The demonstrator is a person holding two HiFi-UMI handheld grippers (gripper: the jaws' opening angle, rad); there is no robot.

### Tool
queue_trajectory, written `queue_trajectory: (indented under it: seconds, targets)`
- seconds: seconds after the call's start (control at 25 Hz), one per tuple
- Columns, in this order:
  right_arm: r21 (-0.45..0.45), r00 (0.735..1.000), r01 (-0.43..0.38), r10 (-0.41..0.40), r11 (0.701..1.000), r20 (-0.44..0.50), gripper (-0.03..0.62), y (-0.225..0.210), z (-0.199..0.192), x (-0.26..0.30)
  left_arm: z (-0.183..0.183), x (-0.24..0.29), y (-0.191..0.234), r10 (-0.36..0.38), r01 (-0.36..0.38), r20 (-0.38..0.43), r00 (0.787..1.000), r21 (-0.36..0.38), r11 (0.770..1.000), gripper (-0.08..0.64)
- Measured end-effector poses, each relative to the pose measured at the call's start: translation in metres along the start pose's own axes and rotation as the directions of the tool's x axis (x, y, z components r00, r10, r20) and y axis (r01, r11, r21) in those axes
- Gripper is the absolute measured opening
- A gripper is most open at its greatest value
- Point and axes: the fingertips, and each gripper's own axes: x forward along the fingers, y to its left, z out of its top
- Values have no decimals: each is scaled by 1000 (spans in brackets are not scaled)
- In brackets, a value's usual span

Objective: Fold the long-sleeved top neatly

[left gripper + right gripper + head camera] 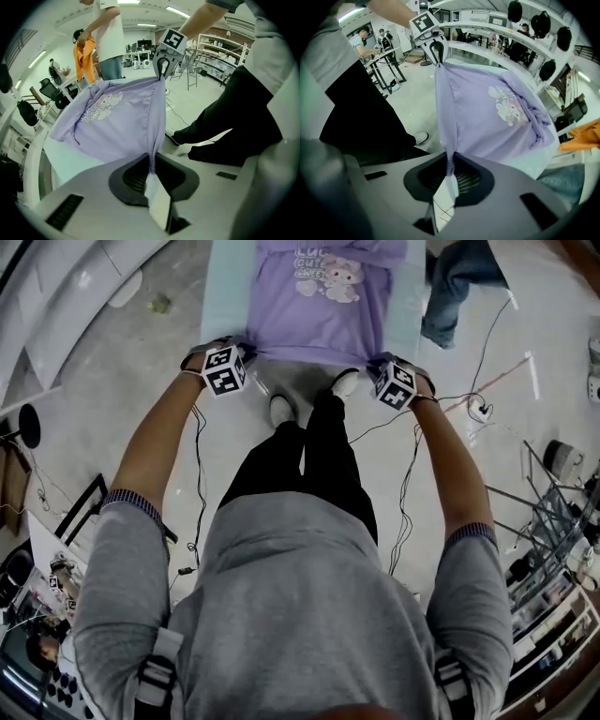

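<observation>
A lilac long-sleeved top [323,306] with a cartoon print lies on a pale table [219,296], its hem at the near edge. My left gripper [236,351] is shut on the hem's left corner, and my right gripper [378,367] is shut on the right corner. In the left gripper view the ribbed hem [152,161] is pinched between the jaws, and the top [117,119] stretches across to the right gripper [162,70]. From the right gripper view the hem [450,164] runs up to the left gripper [436,52], with the top [487,112] hanging taut between them.
A pair of jeans [450,287] hangs off the table's right side. Cables [487,409] run over the floor by my feet [281,411]. Shelving and clutter [553,521] stand at the right. A person with an orange cloth [84,58] stands beyond the table.
</observation>
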Motion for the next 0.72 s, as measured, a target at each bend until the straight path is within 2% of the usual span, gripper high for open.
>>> queue_trajectory:
  seconds: [0.24, 0.72]
  targets:
    - [-14, 1000, 21, -21, 1000, 12, 44, 24, 4, -40, 5, -30, -35, -32, 31, 12, 999, 26, 999, 55]
    - [40, 1000, 8, -9, 999, 29, 44, 45, 16, -95, 15, -83, -61, -71, 72, 35, 997, -15, 997, 55]
